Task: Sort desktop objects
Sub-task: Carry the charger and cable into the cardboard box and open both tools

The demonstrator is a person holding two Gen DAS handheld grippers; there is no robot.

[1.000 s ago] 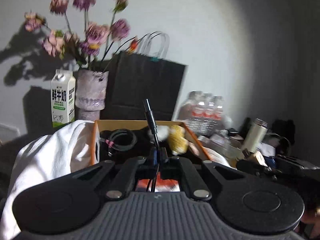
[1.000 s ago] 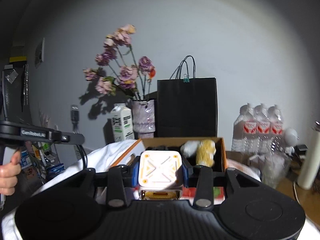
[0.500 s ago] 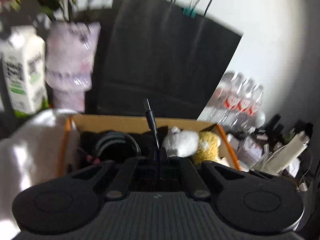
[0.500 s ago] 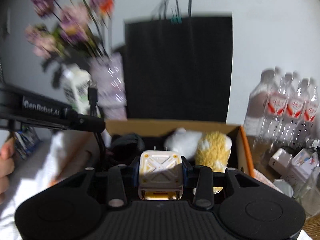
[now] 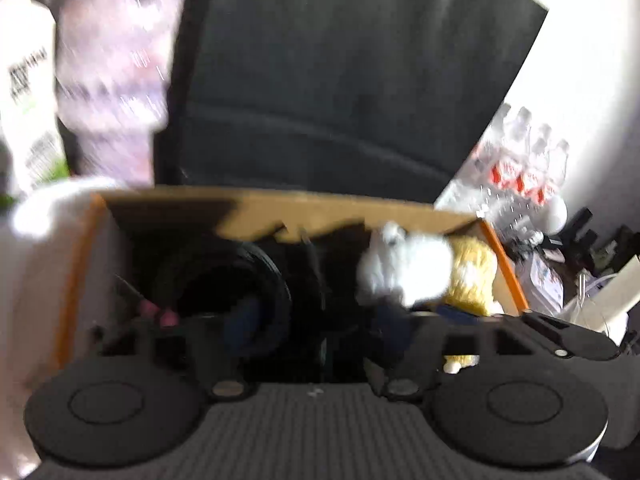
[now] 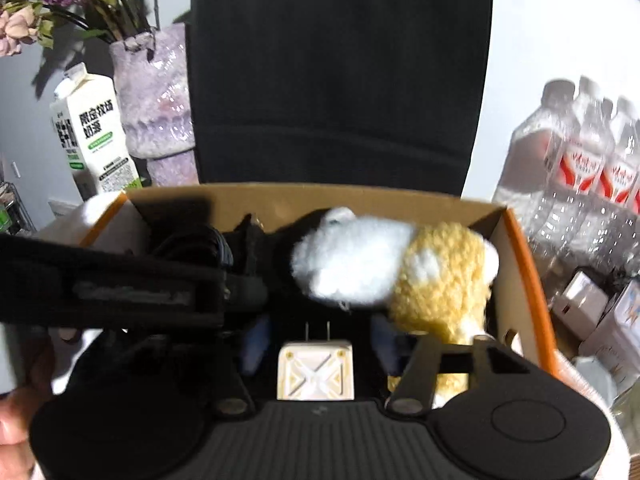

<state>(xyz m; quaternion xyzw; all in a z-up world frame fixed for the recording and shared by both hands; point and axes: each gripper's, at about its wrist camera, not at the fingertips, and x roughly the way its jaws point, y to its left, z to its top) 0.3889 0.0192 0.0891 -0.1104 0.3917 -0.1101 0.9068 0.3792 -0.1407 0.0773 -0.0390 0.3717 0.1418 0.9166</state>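
Now, right gripper: jaws just opening, pads clear of the white charger between them.
Left gripper: spread wide, cable no longer pinched.
Cardboard box: both grippers over it.
Plush toys: crowd the right side, beside the wall.

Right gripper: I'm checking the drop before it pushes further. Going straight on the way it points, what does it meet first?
Probably the white charger lying between the right gripper and its just-opened jaws, prongs forward; beyond it the dark floor of the cardboard box. Depth is unclear.
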